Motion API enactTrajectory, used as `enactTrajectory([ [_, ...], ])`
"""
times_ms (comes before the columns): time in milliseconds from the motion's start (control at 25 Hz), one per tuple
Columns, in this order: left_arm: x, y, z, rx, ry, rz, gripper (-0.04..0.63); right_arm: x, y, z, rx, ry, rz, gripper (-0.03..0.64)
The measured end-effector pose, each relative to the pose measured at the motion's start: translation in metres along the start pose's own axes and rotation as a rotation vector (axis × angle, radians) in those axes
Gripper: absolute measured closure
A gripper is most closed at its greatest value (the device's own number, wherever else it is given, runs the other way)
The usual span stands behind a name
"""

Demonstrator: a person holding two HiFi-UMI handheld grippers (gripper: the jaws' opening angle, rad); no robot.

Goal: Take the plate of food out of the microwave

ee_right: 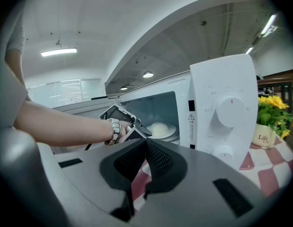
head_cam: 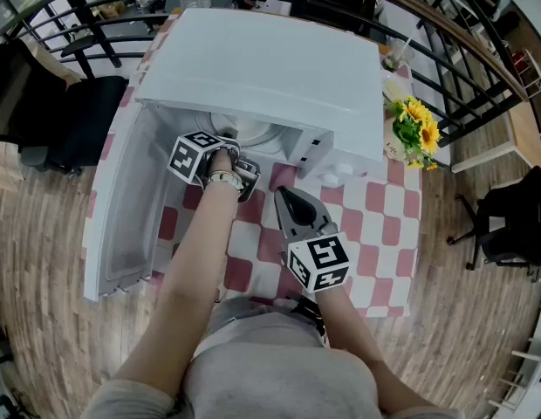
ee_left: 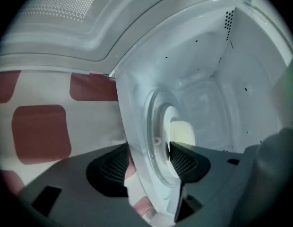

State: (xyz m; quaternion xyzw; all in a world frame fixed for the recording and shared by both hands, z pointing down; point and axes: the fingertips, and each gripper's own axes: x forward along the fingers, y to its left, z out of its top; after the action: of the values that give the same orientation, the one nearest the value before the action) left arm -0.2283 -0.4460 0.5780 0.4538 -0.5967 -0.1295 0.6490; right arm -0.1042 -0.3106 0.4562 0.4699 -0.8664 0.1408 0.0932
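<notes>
The left arm [head_cam: 196, 260] is stretched forward, bare to the wrist. Its hand holds the left gripper [ee_left: 147, 163], which points downward at a slant. The jaws stand wide, and both pads [ee_left: 183, 162] lie against the rim of the plate [ee_left: 153, 122] between them. The right forearm [head_cam: 358, 347] stays nearer the body. The right gripper [ee_right: 145, 148] points almost level, with its jaws together and nothing between them.
</notes>
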Motion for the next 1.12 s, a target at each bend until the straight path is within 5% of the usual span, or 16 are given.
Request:
enactTrajectory([
  [720, -0.018, 0.011, -0.018, -0.047, 0.065, -0.045, 0.373, -0.013, 0.007, -0.006, 0.006, -0.003, -0.008, 0.591],
  [1120, -0.022, -0.005, -0.017, -0.026, 0.091, -0.090, 0.529, -0.015, 0.010, -0.008, 0.005, 0.001, -0.014, 0.591],
])
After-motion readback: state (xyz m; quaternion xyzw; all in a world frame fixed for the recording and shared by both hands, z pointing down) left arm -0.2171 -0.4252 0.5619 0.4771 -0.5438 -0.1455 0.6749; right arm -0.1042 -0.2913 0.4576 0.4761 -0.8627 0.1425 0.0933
